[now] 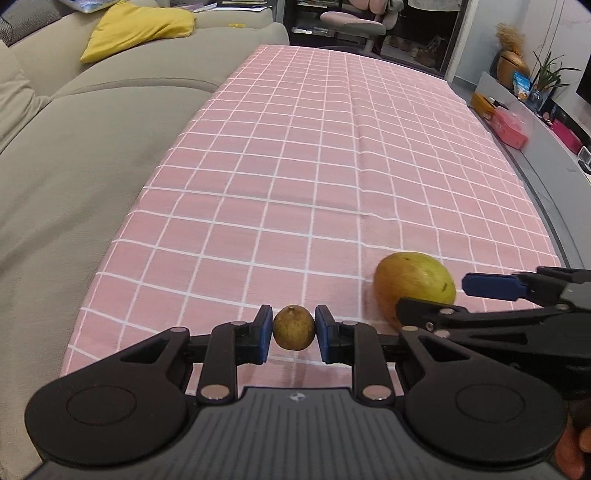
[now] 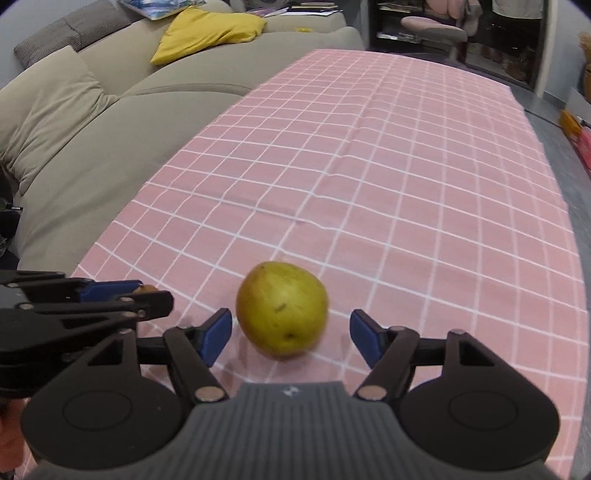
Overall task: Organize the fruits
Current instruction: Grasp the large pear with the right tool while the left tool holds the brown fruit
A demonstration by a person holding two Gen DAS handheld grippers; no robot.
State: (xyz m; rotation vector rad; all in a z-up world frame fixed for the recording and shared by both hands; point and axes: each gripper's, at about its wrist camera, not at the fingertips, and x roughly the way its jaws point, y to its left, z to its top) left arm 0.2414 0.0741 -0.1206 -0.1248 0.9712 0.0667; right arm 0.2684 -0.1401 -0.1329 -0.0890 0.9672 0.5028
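Between right hand-held gripper point(image 2: 291, 334) pads: pear point(image 2: 282, 308)

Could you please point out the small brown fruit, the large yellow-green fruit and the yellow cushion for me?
small brown fruit point(image 1: 294, 328): left wrist view, middle of its front skin.
large yellow-green fruit point(image 2: 282, 308): right wrist view, centre of its near face.
yellow cushion point(image 2: 210, 31): right wrist view, middle of its top.

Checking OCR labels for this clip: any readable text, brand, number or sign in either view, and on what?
No readable words or numbers in either view.
Small round emblem on the grey ribbed gripper body: a logo mark, no letters legible.
Blue packets on the grey side shelf: print too small and blurred to read.
Red boxes there: nothing legible.
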